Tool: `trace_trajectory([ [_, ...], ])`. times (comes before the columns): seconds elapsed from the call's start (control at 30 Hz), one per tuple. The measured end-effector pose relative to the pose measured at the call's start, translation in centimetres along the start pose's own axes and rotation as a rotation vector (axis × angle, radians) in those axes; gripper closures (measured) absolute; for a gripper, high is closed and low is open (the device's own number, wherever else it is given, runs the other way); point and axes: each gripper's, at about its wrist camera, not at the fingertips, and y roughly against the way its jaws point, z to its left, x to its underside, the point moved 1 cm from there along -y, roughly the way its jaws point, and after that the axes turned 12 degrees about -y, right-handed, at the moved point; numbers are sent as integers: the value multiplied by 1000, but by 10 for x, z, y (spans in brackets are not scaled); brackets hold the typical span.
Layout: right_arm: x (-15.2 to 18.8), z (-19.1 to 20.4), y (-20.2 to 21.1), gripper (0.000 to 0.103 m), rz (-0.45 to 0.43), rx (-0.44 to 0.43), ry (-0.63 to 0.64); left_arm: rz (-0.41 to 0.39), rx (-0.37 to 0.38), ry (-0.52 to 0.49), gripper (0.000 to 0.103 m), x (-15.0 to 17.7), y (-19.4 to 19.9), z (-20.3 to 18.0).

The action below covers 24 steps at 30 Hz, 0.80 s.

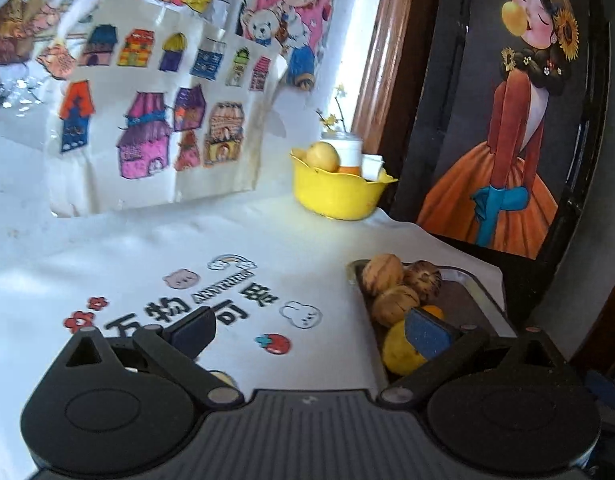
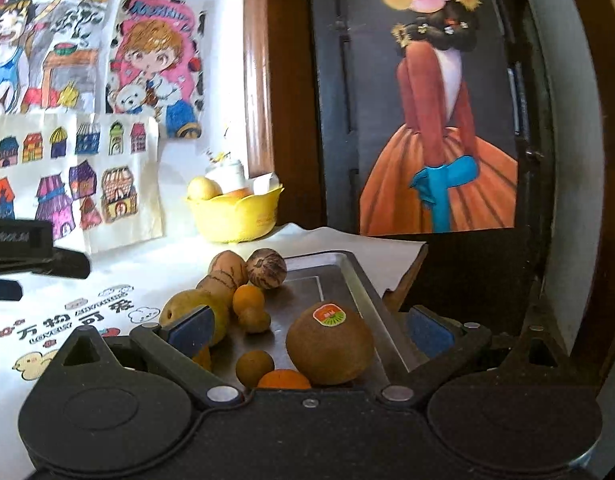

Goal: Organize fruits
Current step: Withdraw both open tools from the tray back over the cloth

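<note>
Both claws stand apart and grip nothing. The right claw (image 2: 311, 328) hangs over the metal tray (image 2: 347, 276), a kiwi (image 2: 329, 346) between its fingers. Beyond the left claw (image 1: 307, 330) sits the yellow bowl (image 1: 337, 196) on the surface (image 1: 107, 260).

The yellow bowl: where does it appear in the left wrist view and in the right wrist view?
Left wrist: yellow bowl right of centre, mid-height, behind the metal tray.
Right wrist: yellow bowl left of centre, mid-height.
Shared landmark: the poster of a girl in an orange dress, right of the bowl.
</note>
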Motion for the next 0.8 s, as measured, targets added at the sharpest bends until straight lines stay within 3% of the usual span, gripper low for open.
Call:
trace_trajectory([
  [0.2,9,5,16,0,-49,5,-33,-30,-35,-16,0,12,14,16],
  [0.47,11,16,28,0,-64,15,-21,-45,-17,-2,0,25,28,38],
  [0.8,20,30,44,0,-41,-25,-10,-40,-4,-13,0,39,46,56],
])
